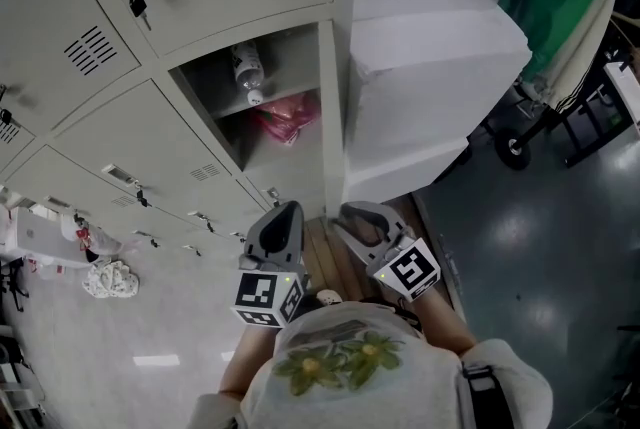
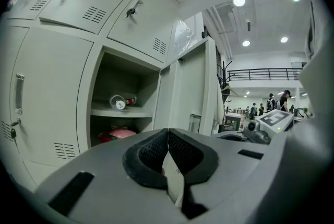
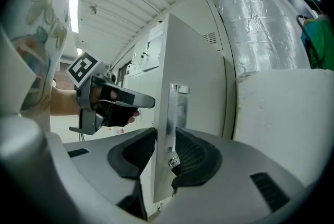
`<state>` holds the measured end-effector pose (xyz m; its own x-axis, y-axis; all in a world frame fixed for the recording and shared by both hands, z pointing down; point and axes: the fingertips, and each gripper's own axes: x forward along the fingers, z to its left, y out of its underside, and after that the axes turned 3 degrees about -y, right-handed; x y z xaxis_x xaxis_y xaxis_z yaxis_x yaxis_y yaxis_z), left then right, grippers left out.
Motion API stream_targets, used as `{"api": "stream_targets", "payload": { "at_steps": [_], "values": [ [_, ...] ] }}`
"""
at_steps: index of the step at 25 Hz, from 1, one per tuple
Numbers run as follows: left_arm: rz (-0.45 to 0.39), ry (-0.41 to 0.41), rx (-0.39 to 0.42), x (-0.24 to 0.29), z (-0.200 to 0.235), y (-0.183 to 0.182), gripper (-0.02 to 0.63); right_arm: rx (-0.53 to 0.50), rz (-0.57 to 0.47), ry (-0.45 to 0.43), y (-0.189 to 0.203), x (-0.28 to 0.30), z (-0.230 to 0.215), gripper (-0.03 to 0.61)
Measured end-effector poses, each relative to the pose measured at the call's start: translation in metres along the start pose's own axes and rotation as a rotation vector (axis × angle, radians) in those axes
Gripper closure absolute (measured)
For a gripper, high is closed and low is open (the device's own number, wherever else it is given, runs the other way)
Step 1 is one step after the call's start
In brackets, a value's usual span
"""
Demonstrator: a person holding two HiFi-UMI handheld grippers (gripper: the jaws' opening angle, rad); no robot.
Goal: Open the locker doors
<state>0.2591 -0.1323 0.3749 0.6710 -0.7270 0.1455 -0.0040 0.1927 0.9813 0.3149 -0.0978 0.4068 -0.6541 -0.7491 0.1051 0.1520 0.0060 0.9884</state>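
You stood before the bank of lockers with one door [image 3: 195,77] swung wide, its free edge turned toward you at the right end of the row. Your right gripper [image 3: 166,137] had that edge in its grasp. Its jaws were set partway apart with a pad against each side of the door, just beside the metal latch plate [image 3: 175,113]. Your left gripper [image 2: 167,134] hung beside it, apart from the door, its fingertips [image 2: 156,147] brought together. A white slip [image 2: 175,181] with small print showed in the gap behind them. The open locker [image 2: 117,79] showed a bottle [image 2: 117,103] lying on its side on the shelf, with a pink bag [image 1: 285,117] below it. The neighbouring doors [image 1: 120,157] to the left were closed, and a key [image 1: 137,5] hung from the lock of one above
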Motion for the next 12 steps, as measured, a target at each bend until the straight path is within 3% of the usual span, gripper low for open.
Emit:
{"api": "stream_targets", "payload": {
  "at_steps": [5,12],
  "values": [
    [0.001,0.008,-0.002,-0.001,-0.003,0.001,0.586,0.024,0.001,0.015,0.001,-0.010,-0.001,0.487],
    [0.003,0.023,-0.003,0.001,-0.010,0.002,0.586,0.022,0.008,0.063,0.003,-0.021,-0.005,0.502]
  ]
}}
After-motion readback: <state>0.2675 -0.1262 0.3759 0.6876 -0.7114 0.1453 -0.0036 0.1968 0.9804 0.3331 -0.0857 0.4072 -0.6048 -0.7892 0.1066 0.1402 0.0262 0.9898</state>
